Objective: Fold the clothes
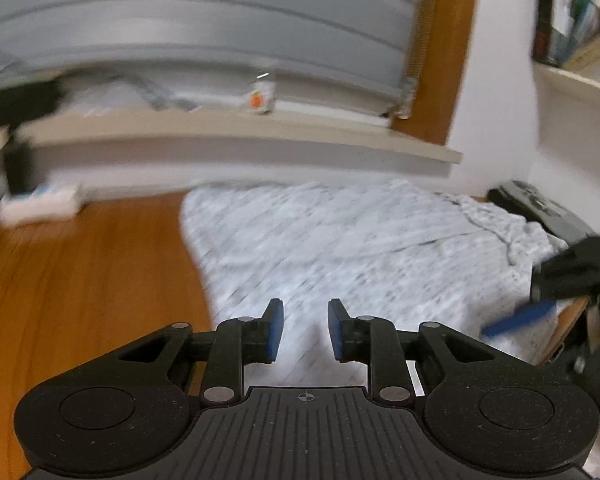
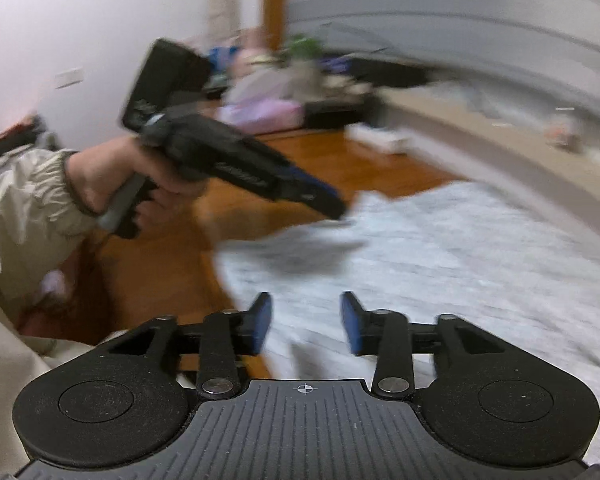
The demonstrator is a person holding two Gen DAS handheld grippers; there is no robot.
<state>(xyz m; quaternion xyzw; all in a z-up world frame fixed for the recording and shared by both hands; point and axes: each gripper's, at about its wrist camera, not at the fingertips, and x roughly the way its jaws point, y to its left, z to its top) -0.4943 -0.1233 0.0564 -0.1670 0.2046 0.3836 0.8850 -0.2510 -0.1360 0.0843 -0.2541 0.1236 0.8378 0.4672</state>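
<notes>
A pale grey-white patterned garment [image 1: 340, 248] lies spread flat on the wooden floor [image 1: 80, 288]. My left gripper [image 1: 305, 330] hovers over its near left part, open, nothing between the blue pads. In the same view my right gripper [image 1: 540, 312] shows blurred at the garment's right edge. In the right wrist view the garment [image 2: 460, 264] fills the lower right, and my right gripper [image 2: 305, 327] stands open above its near edge. A hand holds the left gripper [image 2: 332, 204] over the garment's far left edge, where it casts a shadow.
A low beige ledge [image 1: 260, 140] runs along the grey shutter at the back. A white box [image 1: 40, 204] sits on the floor at far left, a dark bag [image 1: 540, 208] at far right. Clutter and a purple bundle [image 2: 260, 112] lie beyond. A beige sleeve [image 2: 28, 200] is at left.
</notes>
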